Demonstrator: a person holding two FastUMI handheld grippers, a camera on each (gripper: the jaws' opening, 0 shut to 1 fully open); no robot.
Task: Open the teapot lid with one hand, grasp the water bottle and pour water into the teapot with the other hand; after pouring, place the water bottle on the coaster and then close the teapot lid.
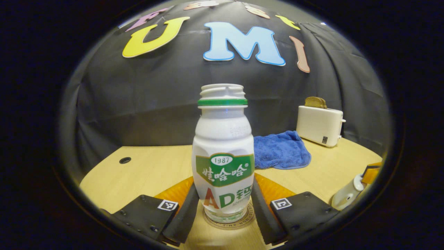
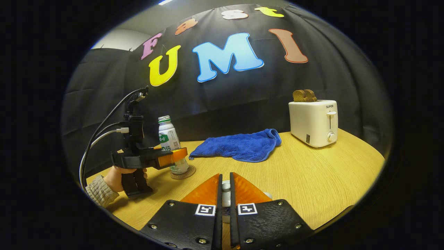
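Left tool (image 1: pixel 223 211) straddling the bottle (image 1: pixel 223 152), one finger on each side low down near the base. Looks snug against the sides in the left gripper view, but can't really tell if both are pressing or just sitting right beside it. Bottle standing upright on the coaster (image 1: pixel 229 219), cap off, green ring round the neck, green label on the front. Coaster sitting on the table (image 1: pixel 145 170), its rim peeking out under the bottle.

Off at the right edge of that view, teapot (image 1: pixel 348 194) partly cut off, just a pale rounded bit with a spout hole showing. Can't tell from there whether the lid is on.

Right tool (image 2: pixel 224 194) closed down narrow on a small pale knob (image 2: pixel 225 191), a finger on each side of it with hardly any gap. Presumably the lid, though too little shows to say for sure. A bit of pale rim just right of the fingers, low.

From the right gripper view: left tool (image 2: pixel 177 155) over on the far left, held by a hand (image 2: pixel 119 177) in a knit sleeve (image 2: pixel 99 191), cables trailing off its top. Same bottle (image 2: pixel 169 146) between its fingers, same coaster (image 2: pixel 184 172) underneath.

Further back on the table (image 2: pixel 312 173): blue towel (image 2: pixel 241 145) bunched up flat, and a white toaster (image 2: pixel 314 121) with toast (image 2: pixel 304 95) sticking out the top, well apart from the bottle.
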